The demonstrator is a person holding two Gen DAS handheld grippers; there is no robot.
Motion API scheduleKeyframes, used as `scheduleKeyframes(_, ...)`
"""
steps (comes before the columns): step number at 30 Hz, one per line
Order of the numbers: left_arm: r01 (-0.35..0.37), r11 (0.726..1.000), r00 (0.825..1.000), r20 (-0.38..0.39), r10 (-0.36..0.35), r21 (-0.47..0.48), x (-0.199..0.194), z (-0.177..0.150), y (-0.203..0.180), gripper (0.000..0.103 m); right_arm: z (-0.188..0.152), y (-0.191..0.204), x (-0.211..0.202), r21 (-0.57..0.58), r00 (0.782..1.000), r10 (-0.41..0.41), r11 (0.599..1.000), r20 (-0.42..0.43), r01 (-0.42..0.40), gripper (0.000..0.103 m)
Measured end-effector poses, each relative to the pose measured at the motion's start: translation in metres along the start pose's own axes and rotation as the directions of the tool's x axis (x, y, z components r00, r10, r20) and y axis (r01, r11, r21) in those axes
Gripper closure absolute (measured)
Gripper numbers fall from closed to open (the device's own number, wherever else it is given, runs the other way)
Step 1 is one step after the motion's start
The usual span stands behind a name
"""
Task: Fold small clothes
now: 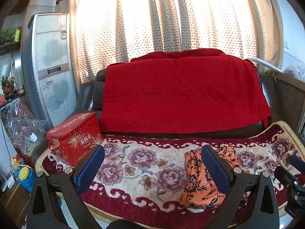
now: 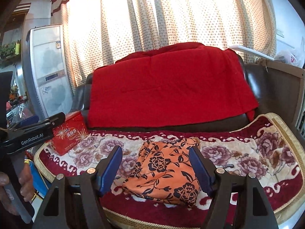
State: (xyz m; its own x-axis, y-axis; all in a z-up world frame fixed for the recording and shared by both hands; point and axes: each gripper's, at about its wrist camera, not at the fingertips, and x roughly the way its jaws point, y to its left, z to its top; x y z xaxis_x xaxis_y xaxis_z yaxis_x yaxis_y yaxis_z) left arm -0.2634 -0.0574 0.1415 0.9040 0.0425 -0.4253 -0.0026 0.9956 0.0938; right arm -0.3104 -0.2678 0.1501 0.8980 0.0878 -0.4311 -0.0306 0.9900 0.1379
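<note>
Each hand-held gripper (image 2: 156,164) has black struts, blue pads, silver screws; one reads "GenRobot.AI".

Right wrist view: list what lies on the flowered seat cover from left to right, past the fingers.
Red tin box → folded orange floral garment → a bare stretch of the flowered seat cover running to its gold-trimmed right edge. Nothing else lies on it.
</note>
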Motion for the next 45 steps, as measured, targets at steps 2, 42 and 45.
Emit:
scheduleKeyframes(2, -0.009, 1.0, 1.0, 0.008, 0.009, -0.001, -0.001, 0.0, 0.001, 0.002, -0.001, 0.002, 0.0, -0.003, 1.0, -0.003, 1.0, 0.006, 0.003, 0.028)
scheduleKeyframes(42, -0.03, 0.999, 0.999, 0.021, 0.03, -0.03, 0.005, -0.002, 0.007, 0.002, -0.003, -0.003, 0.005, -0.006, 0.997, -0.079, 0.997, 0.003, 0.079, 0.028)
scheduleKeyframes(45, -0.028, 0.999, 0.999, 0.019, 0.028, -0.034, 0.008, -0.003, 0.01, 0.002, -0.003, 0.0, 0.006, -0.008, 0.996, -0.086, 0.996, -0.001, 0.086, 0.028)
